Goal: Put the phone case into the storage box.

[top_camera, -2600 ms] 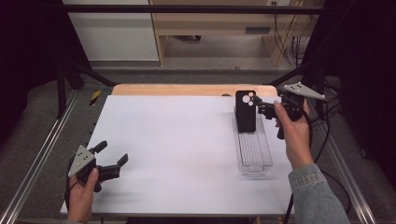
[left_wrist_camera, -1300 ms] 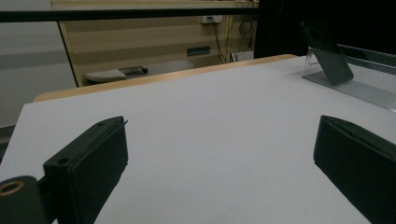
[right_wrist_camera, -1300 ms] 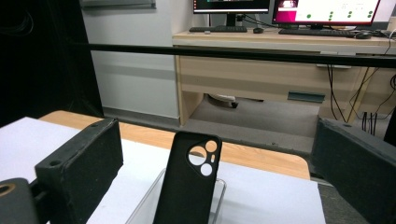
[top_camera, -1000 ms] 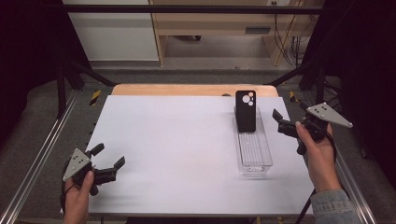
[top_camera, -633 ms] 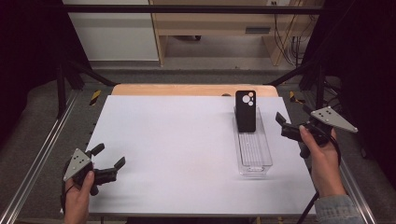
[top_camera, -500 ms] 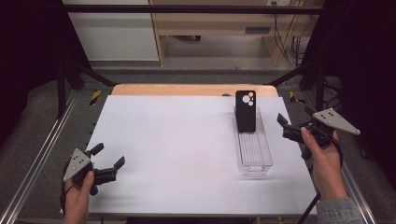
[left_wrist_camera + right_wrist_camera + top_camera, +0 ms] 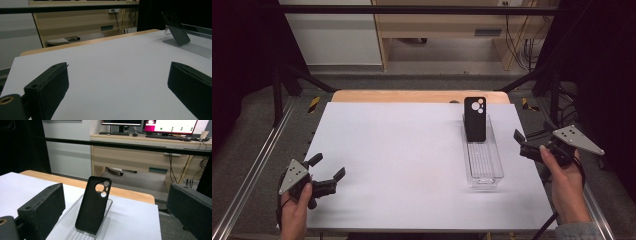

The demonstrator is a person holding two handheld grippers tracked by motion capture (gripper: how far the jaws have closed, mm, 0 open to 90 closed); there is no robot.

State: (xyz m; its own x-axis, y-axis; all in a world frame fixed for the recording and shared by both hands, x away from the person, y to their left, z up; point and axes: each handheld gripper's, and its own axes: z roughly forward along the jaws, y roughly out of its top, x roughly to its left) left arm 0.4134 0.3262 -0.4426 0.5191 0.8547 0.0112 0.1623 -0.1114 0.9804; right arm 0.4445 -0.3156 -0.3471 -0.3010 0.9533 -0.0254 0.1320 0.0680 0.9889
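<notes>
High view: black phone case (image 7: 475, 119) propped upright at far end of clear plastic tray (image 7: 484, 172), leaning back against tray's far wall, camera cutouts facing up and outward. Tray lying lengthwise on right part of white table (image 7: 402, 150), near its right edge. Rest of tray bare.

Right gripper (image 7: 524, 145) held in right hand (image 7: 564, 180) just off table's right edge, beside tray's middle, jaws spread wide, gripping nothing, clear of case and tray. Grey 3-cornered plate on top, cable trailing down toward bottom edge.

Left gripper (image 7: 327, 172) held in left hand (image 7: 294, 212) at near left corner of table, well apart from tray, jaws wide open, empty, pointing right across table.

Right gripper view: case (image 7: 93, 203) between 2 black jaws but farther off, not touched, tilted back in tray (image 7: 75, 233). 3 round cutouts near its top.

Left gripper view: 2 jaws parted over bare white table (image 7: 112, 72); case (image 7: 176, 28) and tray (image 7: 192, 47) far off at upper right.
</notes>
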